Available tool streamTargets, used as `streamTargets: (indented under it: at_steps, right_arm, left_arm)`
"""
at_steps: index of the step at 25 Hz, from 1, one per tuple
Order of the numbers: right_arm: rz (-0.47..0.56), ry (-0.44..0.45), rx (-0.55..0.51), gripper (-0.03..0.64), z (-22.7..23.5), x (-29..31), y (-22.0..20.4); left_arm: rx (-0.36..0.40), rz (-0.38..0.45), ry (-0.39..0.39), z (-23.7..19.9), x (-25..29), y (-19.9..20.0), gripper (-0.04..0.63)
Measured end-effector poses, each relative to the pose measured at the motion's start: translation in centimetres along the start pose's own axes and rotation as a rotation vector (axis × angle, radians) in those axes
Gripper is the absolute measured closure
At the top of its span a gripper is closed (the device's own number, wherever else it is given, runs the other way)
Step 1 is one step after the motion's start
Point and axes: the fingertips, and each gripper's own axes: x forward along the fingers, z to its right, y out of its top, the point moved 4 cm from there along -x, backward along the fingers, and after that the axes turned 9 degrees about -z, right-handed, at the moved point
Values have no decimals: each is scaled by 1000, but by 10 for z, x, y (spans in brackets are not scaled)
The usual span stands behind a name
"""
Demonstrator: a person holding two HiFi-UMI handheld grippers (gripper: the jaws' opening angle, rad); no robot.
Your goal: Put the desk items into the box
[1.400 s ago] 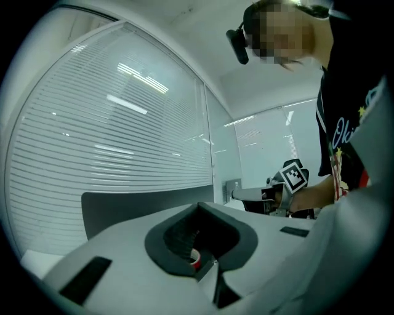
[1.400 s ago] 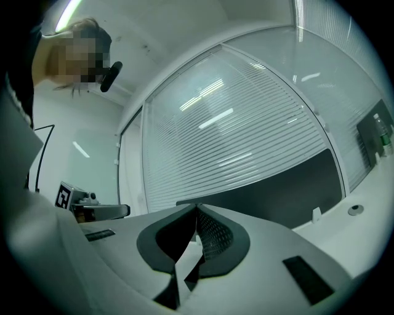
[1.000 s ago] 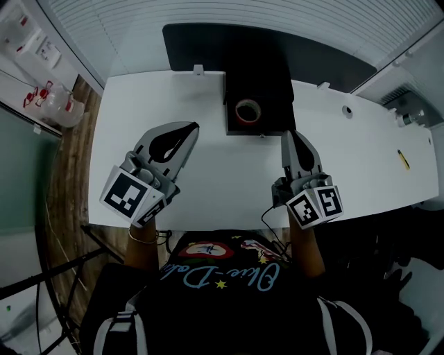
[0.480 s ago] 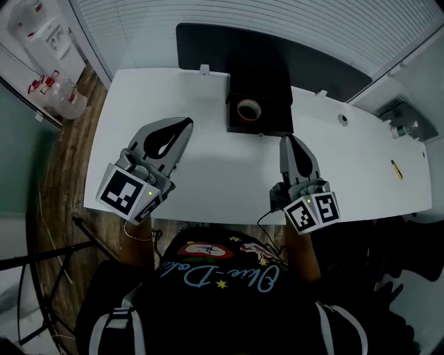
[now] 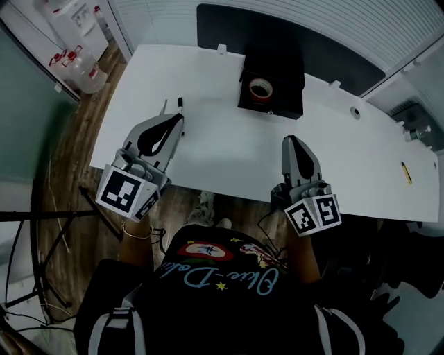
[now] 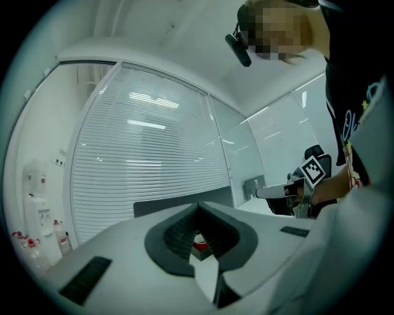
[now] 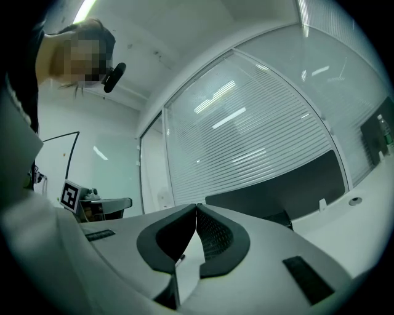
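1. We hold 2 tongs level above the near edge of the white table (image 5: pixel 222 163), 1 in each hand.
2. The left tongs (image 5: pixel 178 120) are over the table's near left part. Their jaws are together, tips touching, with nothing clamped between them.
3. The right tongs (image 5: pixel 291 141) are over the near edge, right of centre, well apart from the left pair. In the right gripper view these jaws also meet at the tips (image 7: pixel 196 208) and carry nothing.
4. A short dark pen (image 5: pixel 180 102) lies on the table just beyond the left tips, not touching them.
5. A thin yellow stick (image 5: pixel 405 172) lies alone near the table's right end, well away from both tongs.
6. The black box (image 5: pixel 291 105) stands open at the far edge of the table, about midway between the 2 tongs in line but well beyond them.
7. 1 roll of tape (image 5: pixel 261 88) lies flat inside the box. The left gripper view shows its red rim through the gap behind the closed jaws (image 6: pixel 198 243).
8. Behind the box a dark panel (image 5: pixel 333 52) runs along the table's far side, with white blinds (image 5: pixel 291 10) beyond.
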Motion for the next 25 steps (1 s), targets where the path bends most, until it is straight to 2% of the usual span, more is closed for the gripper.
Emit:
streamTargets:
  at_steps: [7, 12, 21, 25]
  right_arm:
    - [-27, 87, 23, 603, -19, 1, -19]
    - [-29, 109, 32, 603, -27, 5, -25]
    - [-16, 72, 14, 603, -23, 6, -14]
    - [-20, 31, 2, 603, -18, 15, -8]
  left_arm:
    - [-12, -45, 112, 7, -43, -19, 568]
    - [-39, -83, 161, 0, -52, -32, 568]
    - [-19, -147, 149, -14, -21, -51, 566]
    - [-42, -194, 120, -31, 4, -70, 566]
